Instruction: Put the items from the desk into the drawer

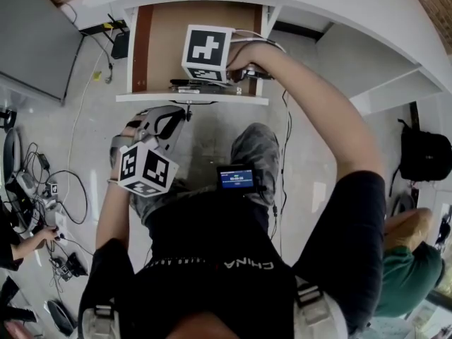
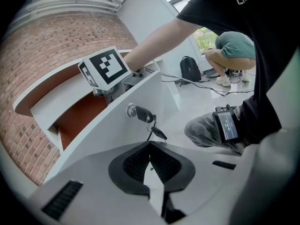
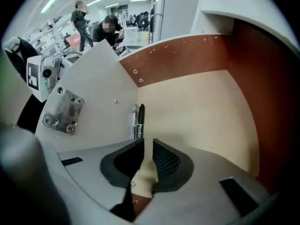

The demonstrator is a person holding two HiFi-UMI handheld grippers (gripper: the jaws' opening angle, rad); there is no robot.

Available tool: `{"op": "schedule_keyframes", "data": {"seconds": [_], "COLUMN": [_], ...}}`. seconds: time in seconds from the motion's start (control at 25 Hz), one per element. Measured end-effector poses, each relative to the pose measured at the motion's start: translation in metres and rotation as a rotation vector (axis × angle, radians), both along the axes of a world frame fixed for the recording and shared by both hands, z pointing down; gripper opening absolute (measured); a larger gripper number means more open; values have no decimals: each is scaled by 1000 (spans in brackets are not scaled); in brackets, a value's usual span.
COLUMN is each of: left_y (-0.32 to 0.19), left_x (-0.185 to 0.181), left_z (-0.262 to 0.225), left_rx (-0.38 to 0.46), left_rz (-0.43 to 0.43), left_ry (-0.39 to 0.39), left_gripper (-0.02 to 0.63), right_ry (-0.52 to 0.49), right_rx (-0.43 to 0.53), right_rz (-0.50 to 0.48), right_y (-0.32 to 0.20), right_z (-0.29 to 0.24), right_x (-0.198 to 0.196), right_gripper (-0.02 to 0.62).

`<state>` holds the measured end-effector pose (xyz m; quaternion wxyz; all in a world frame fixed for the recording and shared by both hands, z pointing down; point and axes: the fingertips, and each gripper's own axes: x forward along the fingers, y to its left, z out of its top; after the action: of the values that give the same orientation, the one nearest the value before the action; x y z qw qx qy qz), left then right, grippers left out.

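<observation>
The white desk's drawer [image 1: 191,98] is pulled out, its tan floor [image 3: 197,107] and brown walls bare. Two pens [image 3: 138,120], one black and one silvery, lie inside against the drawer's front panel; in the head view the pens [image 1: 189,84] show as dark sticks. My right gripper [image 3: 147,150] is inside the drawer just above the floor, its jaws a narrow gap apart with nothing between them. Below the drawer front hangs my left gripper [image 2: 150,150], jaws together and empty, aimed at the lock with its key [image 2: 139,112].
Cables and gear [image 1: 42,189] lie on the floor at left. A grey panel [image 1: 32,34] stands at the far left. A black backpack [image 1: 424,154] and a crouching person in green [image 1: 409,267] are at right. A small screen [image 1: 236,179] hangs at my waist.
</observation>
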<state>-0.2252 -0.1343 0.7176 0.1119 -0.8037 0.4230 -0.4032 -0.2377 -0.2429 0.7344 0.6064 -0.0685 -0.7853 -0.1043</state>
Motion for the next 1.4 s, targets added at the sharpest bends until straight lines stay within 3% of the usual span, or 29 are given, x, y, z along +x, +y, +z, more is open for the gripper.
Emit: {"op": "schedule_keyframes", "data": {"seconds": [0.04,0.12,0.4,0.68,1.04,1.24,1.4], "left_y": [0,-1,-8,-10,-13,-13,-13], "left_x": [-1,-3,-8,-10,-8,-7,-5], "left_z": [0,-2,-13,-2,9,15,25], "left_rx": [4,17,68,59,65,76,65], "left_rz": [-2,-4,-12,3,30,46,65], "left_ry": [-6,-20,-45,-151,-259,-347,-395], "left_gripper": [12,12,14,14,15,25,126], "right_ry": [-21,-55,-222,-437,-799,-941,-983], "right_rx": [12,35,26,-14,-117,-260,-319], "right_rz": [6,18,96,133,176,204,210], "right_y": [-2,-6,-6,12,51,78,95], "right_z": [-4,-11,-52,-100,-161,-176,-173], "right_x": [-2,-1,9,30,78,103,116], "right_gripper": [45,31,23,23,23,25,25]}}
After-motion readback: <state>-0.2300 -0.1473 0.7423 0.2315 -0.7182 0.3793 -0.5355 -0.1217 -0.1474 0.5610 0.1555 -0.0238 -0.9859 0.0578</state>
